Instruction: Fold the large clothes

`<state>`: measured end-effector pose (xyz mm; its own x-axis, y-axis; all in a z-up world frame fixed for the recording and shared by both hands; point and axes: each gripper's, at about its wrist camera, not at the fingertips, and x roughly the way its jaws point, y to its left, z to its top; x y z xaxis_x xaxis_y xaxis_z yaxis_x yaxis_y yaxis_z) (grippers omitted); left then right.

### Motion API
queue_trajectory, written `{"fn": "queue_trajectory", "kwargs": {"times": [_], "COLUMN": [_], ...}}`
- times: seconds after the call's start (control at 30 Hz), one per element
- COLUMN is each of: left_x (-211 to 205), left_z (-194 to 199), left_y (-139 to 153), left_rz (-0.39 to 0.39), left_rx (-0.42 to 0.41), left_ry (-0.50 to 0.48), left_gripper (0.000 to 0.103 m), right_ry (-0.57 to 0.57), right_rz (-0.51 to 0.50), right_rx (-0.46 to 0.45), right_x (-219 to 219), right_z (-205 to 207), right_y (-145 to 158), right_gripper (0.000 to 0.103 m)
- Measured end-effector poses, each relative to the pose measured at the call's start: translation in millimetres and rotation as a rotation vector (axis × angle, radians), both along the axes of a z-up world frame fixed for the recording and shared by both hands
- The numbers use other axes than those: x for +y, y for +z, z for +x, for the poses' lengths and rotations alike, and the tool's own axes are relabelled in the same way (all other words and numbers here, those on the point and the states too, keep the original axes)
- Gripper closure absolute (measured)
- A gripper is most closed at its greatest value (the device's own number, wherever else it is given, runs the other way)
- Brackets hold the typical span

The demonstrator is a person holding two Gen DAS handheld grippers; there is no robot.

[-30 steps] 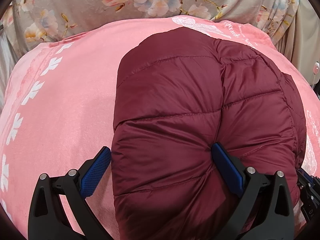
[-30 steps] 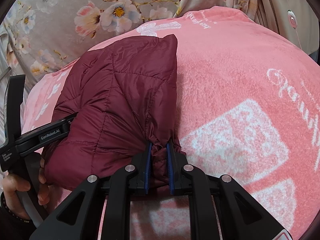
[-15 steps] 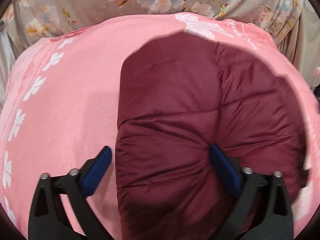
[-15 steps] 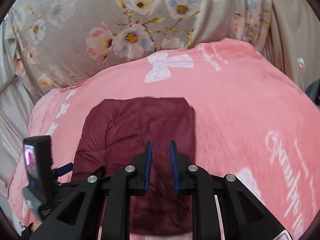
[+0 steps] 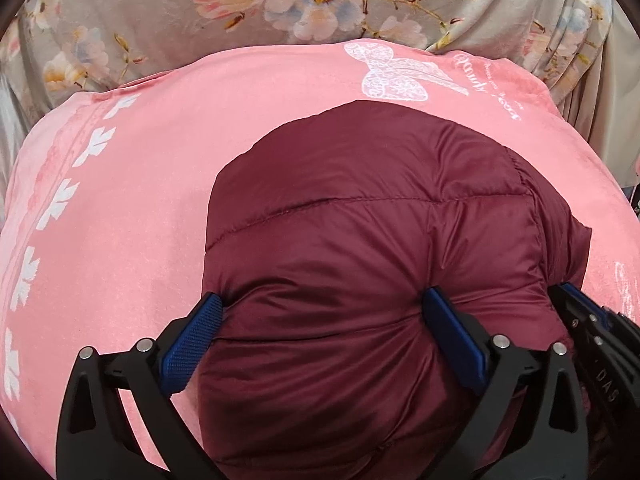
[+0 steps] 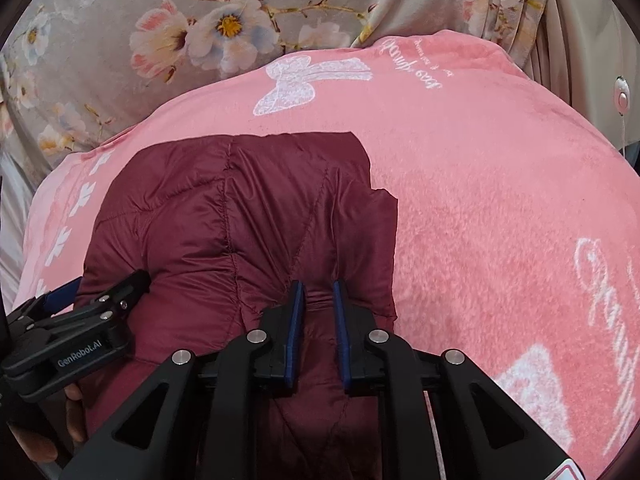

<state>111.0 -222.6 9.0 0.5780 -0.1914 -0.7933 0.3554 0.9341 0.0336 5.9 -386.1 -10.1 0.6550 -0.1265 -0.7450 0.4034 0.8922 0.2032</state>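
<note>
the jacket (image 5: 372,264), maroon and quilted, lies folded into a puffy bundle on the pink blanket (image 5: 132,216), toward the blanket's left half as the right wrist view shows it (image 6: 240,216). its far edge runs straight, just short of a white bow print (image 6: 304,84).

the left gripper (image 5: 320,332) straddles the bundle's near end with its jaws opening at their widest; the blue pads (image 5: 192,344) dent the puffy fabric on both sides. in the right view it sits at the jacket's left edge (image 6: 88,320), a hand under it.

the right gripper (image 6: 318,332) has its jaws nearly together and closing, a pinched ridge of jacket fabric between the pads.

behind the blanket hangs a grey floral cloth (image 5: 200,4).
</note>
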Motion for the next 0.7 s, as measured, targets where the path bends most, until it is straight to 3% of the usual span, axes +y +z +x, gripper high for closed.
{"fn": "queue_trajectory", "kwargs": {"times": [0.13, 0.23, 0.33, 0.4, 0.5, 0.6, 0.7], "left_x": [-1, 0, 2, 2, 5, 24, 62], "left_z": [2, 0, -1, -1, -2, -3, -3], "left_y": [-3, -5, -6, -6, -4, 3, 7], "left_rz": [0.002, 0.003, -0.006, -0.007, -0.018, -0.080, -0.236], "left_rx": [-0.006, -0.011, -0.010, -0.013, -0.004, 0.053, 0.125], "left_ry": [0.005, 0.004, 0.008, 0.010, 0.009, 0.005, 0.026], "left_gripper": [0.005, 0.005, 0.005, 0.005, 0.005, 0.005, 0.005], "right_ry": [0.000, -0.028, -0.043, -0.046, -0.049, -0.051, -0.043], "right_rz": [0.025, 0.083, 0.122, 0.160, 0.251, 0.348, 0.443], "right_rx": [-0.012, -0.048, -0.087, -0.085, -0.082, -0.073, -0.071], "right_x": [-5, -11, -12, -14, -22, -31, -39], "right_z": [1, -15, -36, -47, -56, -61, -60], "right_y": [-3, 8, 17, 17, 11, -2, -13], "right_gripper": [0.090, 0.083, 0.068, 0.048, 0.042, 0.041, 0.039]}}
